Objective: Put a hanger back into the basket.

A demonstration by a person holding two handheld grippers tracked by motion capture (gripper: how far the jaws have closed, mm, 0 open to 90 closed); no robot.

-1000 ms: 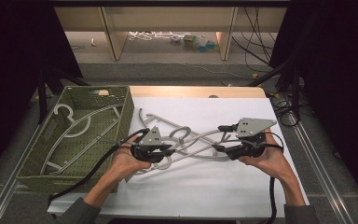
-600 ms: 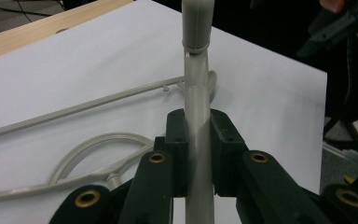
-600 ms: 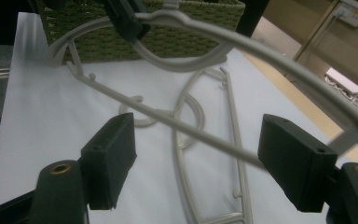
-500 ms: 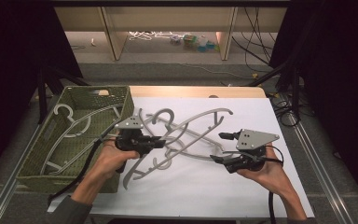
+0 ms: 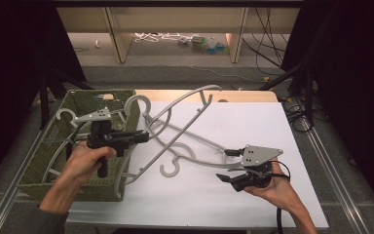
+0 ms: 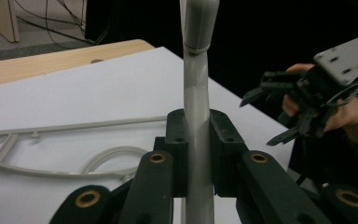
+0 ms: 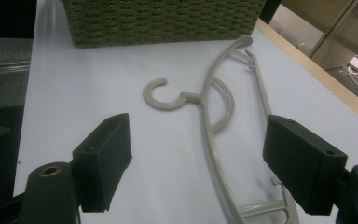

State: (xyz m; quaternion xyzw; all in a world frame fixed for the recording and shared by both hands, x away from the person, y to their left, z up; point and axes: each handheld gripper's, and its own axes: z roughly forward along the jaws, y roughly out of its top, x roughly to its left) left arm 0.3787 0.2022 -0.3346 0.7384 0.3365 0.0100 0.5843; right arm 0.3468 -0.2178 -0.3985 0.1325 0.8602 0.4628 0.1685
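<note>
Hangers are the work here: the left gripper (image 5: 143,137), beside the basket (image 5: 53,161), has its jaws pinching a grey hanger (image 6: 197,93) whose top is cut off. Right gripper (image 5: 229,165), jaws just spreading and empty, hovers over a second hanger (image 7: 214,121) on the table (image 5: 253,122).

You work at a table (image 5: 253,195) covered by a white sheet, with a strip of pale wood (image 5: 243,95) showing along its far edge. Beyond it lies a grey floor (image 5: 175,73), and past that a light wooden shelf unit (image 5: 119,34) with upright panels; loose white cords (image 5: 153,37) and small coloured items (image 5: 204,44) sit in its lit lower bay. Black curtains (image 5: 350,73) close you in on both sides. Dark cables (image 5: 268,34) hang at the far right, and metal rails (image 5: 331,165) flank the table.
</note>
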